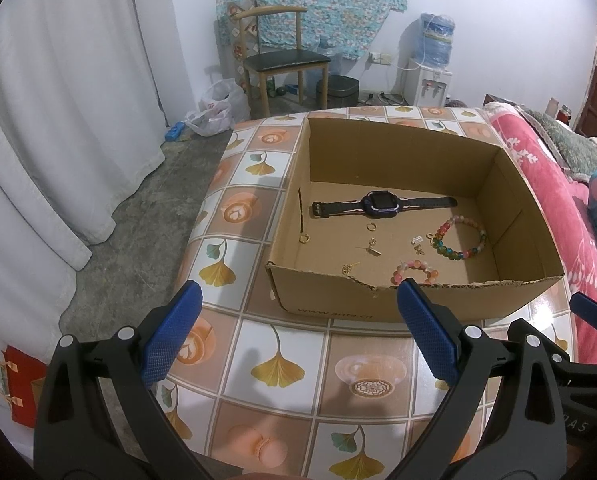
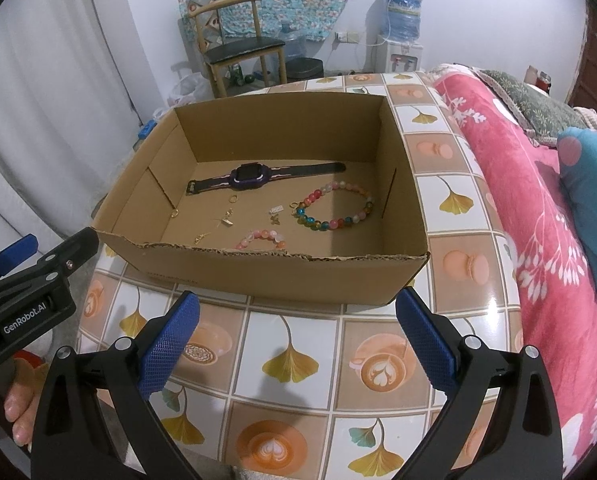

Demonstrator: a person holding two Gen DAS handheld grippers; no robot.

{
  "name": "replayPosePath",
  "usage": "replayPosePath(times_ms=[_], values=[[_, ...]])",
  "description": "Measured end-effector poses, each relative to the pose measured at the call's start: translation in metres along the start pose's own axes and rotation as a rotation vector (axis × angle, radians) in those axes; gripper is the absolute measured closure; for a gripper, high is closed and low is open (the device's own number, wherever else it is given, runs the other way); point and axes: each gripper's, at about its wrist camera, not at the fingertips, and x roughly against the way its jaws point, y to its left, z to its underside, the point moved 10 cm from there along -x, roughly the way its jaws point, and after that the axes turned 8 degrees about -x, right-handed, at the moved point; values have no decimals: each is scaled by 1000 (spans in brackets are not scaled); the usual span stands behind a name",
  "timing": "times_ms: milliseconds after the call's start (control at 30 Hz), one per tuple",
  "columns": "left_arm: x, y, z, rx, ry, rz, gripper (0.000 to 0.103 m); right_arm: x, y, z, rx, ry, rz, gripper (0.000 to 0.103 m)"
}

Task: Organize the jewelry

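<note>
One surface, covered in a tile-print cloth of ginkgo leaves and latte cups, carries an open cardboard box printed "www.anta.cn". Inside lie a dark watch, two bead bracelets, and small gold earrings. Left gripper and right gripper, the left marked "GenRobot.AI", hover before the box, jaws apart, empty. Room: grey floor, white curtain, wooden chair, water dispenser, pink bed.

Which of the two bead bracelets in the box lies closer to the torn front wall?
The smaller pink and orange bracelet lies closer, almost against the front wall of the cardboard box. The larger multicoloured bracelet, with blue and green beads, lies further back, near the watch.
</note>
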Motion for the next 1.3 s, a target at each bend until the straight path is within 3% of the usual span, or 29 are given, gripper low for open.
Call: replayPosePath(times_ms=[1300], values=[[0,0,2,6,3,0,8,-2,-2,-1,7,8,0,7]])
